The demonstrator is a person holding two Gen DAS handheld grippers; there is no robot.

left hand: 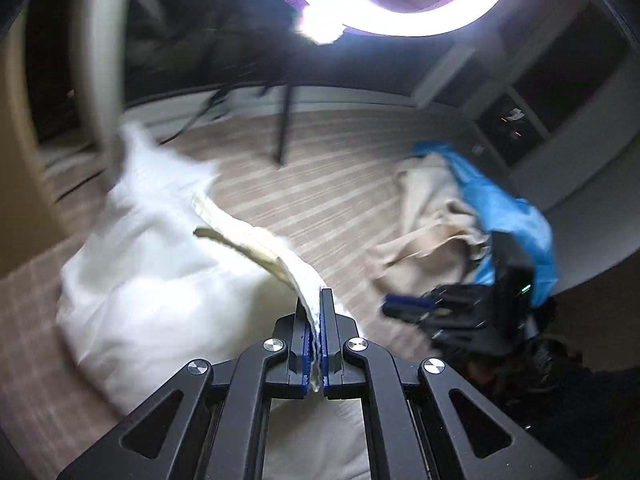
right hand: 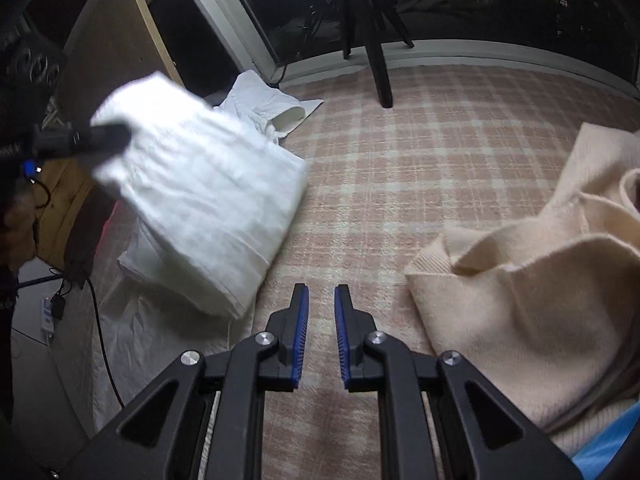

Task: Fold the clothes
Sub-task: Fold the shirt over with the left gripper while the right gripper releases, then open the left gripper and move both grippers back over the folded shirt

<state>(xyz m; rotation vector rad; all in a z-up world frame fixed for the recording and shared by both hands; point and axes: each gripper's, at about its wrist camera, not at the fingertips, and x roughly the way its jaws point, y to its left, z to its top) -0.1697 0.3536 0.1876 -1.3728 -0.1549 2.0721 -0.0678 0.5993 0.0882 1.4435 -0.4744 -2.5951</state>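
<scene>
Pinching white garment (left hand: 160, 264) by edge, left gripper (left hand: 316, 336) clamped on cloth, lifting it off plaid blanket (right hand: 420, 152), likely to carry or lay flat. Right gripper (right hand: 320, 320) agape, empty, hovering over blanket. Cream sweater (right hand: 520, 280) heaped at 3 o'clock, unfolded.

A room in a home at night, set up for filming: the floor is covered by a pink-and-cream checked rug (right hand: 420, 168), and loose clothes lie on it, a white garment (right hand: 200, 200) at the rug's left edge, a cream sweater (right hand: 520, 280) and something blue (left hand: 504, 208) on its right side. Beyond the rug's far edge a dark window (right hand: 480, 0) reflects the room, with black tripod legs (right hand: 376, 60) standing on the rug there. A lit ring light (left hand: 400, 12) hangs above the rug, and a power strip (right hand: 48, 316) lies off its left edge
</scene>
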